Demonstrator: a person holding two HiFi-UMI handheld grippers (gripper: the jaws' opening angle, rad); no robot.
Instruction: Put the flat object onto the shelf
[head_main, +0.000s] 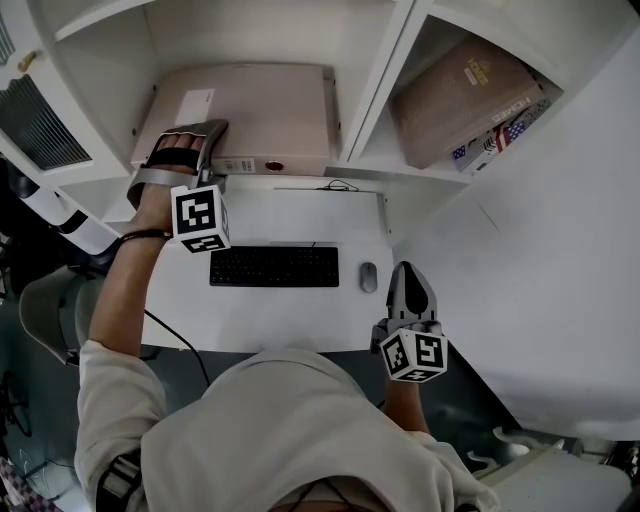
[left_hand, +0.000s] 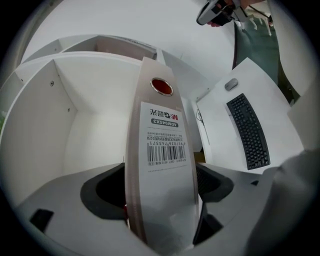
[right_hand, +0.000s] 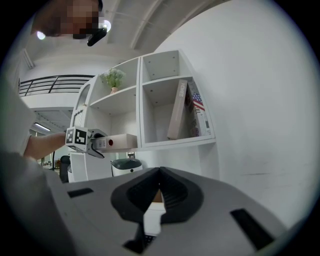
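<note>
Right gripper (head_main: 409, 272), closest in, hung over the desk (head_main: 280, 312) with jaws together and empty; left gripper (head_main: 205, 148) jaws stood apart around the binder (head_main: 265, 112), which lay flat in the shelf's (head_main: 374, 85) left bay.

Head view looks steeply down; gripper views (closer in) share the shelf (head_main: 385, 90).

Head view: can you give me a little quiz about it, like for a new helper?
1. True or false: the binder lies on the desk.
2. What stands between the left gripper's jaws? A a cup; B the binder's spine; C nothing.
3. Fill in: the mouse sits right of the ____.
Key: 1 false, it lies on the shelf; 2 B; 3 keyboard.
</note>
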